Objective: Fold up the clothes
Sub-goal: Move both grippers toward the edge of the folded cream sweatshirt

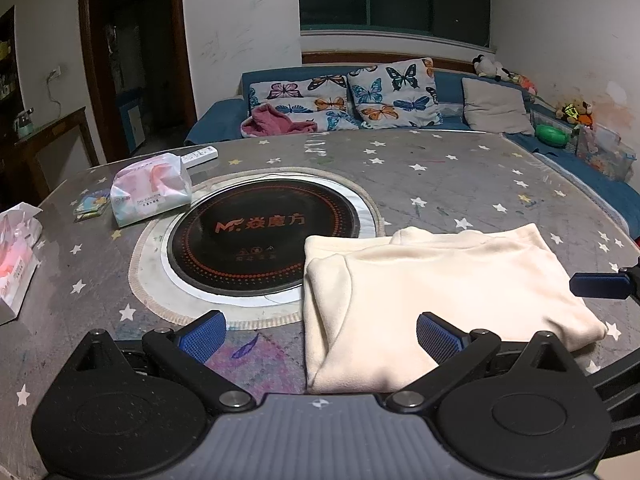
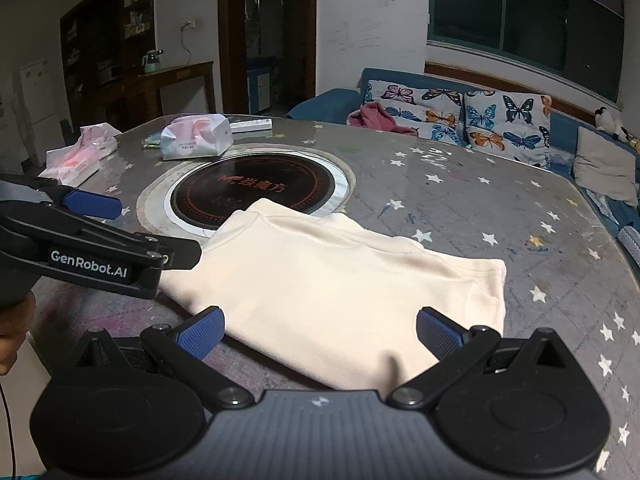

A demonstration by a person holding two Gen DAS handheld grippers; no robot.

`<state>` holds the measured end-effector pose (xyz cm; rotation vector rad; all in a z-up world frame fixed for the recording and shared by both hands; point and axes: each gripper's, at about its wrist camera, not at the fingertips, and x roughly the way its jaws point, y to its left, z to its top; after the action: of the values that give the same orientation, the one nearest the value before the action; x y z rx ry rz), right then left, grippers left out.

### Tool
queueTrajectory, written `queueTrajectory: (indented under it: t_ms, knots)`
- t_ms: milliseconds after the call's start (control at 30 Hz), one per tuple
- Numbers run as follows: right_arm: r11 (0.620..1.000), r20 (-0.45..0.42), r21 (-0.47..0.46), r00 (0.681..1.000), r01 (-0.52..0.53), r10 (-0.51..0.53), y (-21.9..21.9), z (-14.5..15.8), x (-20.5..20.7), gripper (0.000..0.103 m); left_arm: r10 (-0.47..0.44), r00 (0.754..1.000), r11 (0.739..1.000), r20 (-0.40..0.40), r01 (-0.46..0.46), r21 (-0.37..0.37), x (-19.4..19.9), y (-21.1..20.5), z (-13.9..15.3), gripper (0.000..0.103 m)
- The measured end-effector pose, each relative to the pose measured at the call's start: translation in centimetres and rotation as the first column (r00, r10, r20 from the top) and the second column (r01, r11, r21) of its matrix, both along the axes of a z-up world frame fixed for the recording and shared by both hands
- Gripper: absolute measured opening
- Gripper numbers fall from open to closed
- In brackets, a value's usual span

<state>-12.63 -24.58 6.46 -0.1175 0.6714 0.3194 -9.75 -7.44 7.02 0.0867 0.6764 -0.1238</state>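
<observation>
The black left gripper with blue ribbed pads (image 1: 320,334) hangs low with its jaws spread wide, gripping nothing. The matching black right gripper (image 2: 320,330) sits beside it, equally wide and empty.

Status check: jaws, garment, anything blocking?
Left gripper open, empty. Right gripper open, empty. Cream garment folded flat on table, far corner overlapping hotplate. Nothing on it.

The table (image 1: 460,176) was left bare along its far and right edges; its left edge was blocked by tissue packs (image 1: 150,192); the near edge was covered by the folded garment (image 1: 440,292).
</observation>
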Motion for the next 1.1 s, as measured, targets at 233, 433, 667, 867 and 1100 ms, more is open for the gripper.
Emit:
queueTrajectory:
  t_ms: [233, 433, 667, 867, 1100]
  knots:
    - [1.000, -0.007, 0.001, 1.000, -0.020, 0.020, 0.5, 0.0, 0.4, 0.103, 0.005, 1.000, 1.000, -0.003, -0.005, 0.000, 0.6, 0.2, -0.1, 0.103]
    - [0.998, -0.012, -0.005, 0.998, -0.056, 0.056, 1.1, 0.0, 0.6, 0.103, 0.012, 1.000, 1.000, -0.012, -0.012, 0.000, 1.4, 0.5, -0.3, 0.103]
    - [0.995, -0.007, -0.024, 0.995, -0.099, 0.099, 2.3, -0.1, 1.1, 0.103, 0.013, 1.000, 1.000, -0.021, -0.013, 0.002, 2.3, 0.6, -0.6, 0.103]
    - [0.992, -0.018, -0.022, 0.992, -0.127, 0.127, 3.0, -0.4, 1.6, 0.103, 0.016, 1.000, 1.000, -0.026, -0.016, 0.007, 2.7, 0.7, -0.8, 0.103]
    - [0.975, -0.026, -0.053, 0.977, -0.214, 0.213, 5.0, -0.7, 1.5, 0.096, 0.041, 0.999, 0.999, -0.034, -0.040, 0.001, 3.2, 1.9, -1.0, 0.103]
